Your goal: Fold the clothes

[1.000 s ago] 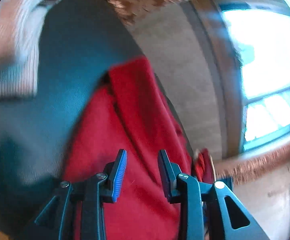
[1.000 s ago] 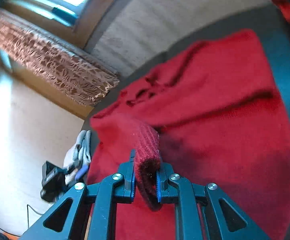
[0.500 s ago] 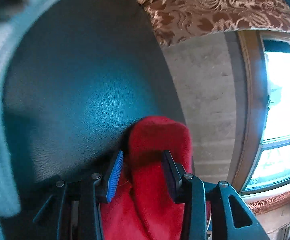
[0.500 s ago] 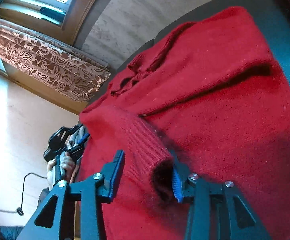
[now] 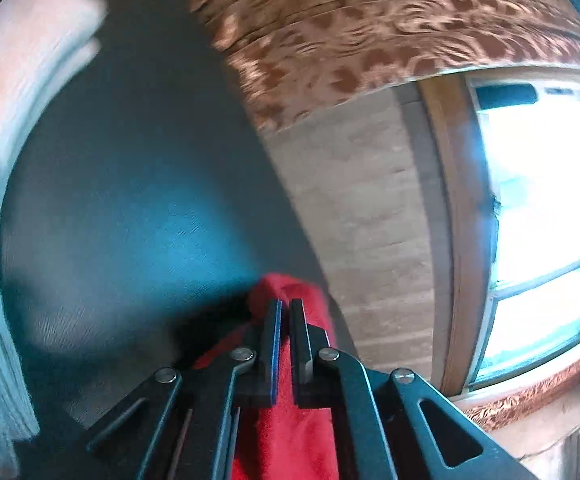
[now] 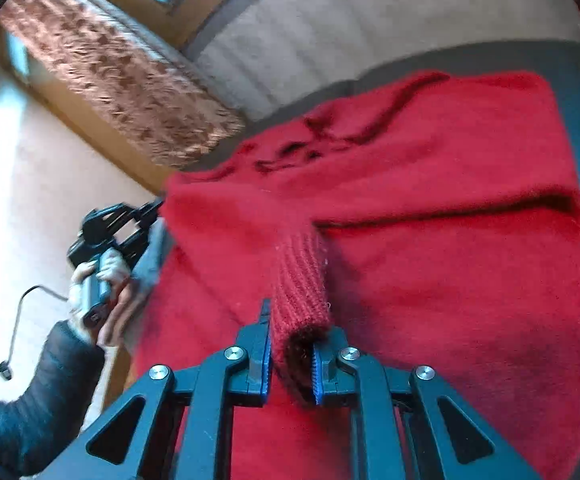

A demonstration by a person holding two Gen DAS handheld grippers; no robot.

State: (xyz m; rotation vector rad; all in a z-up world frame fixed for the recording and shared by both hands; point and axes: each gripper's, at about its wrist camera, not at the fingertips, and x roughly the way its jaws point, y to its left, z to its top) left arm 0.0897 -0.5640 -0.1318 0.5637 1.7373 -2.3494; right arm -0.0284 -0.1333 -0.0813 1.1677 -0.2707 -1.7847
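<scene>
A red knit sweater [image 6: 450, 240] lies spread on a dark leather surface [image 5: 130, 200]. My right gripper [image 6: 290, 344] is shut on the sweater's ribbed sleeve cuff [image 6: 300, 280], which is folded over the body. My left gripper [image 5: 285, 320] is shut on a fold of the same red sweater [image 5: 290, 432] at its edge, above the dark surface. The left gripper also shows in the right wrist view [image 6: 130, 216], held by a hand at the sweater's left edge.
A folded pale knit garment [image 5: 18, 92] lies at the far left on the dark surface. A brown patterned curtain [image 5: 370, 32] and a bright window [image 5: 550, 208] stand behind. A cable [image 6: 14, 320] lies on the pale floor.
My left gripper has closed on the sweater's edge after standing open around it. My right gripper, open half a second ago, has closed again on the sleeve cuff.
</scene>
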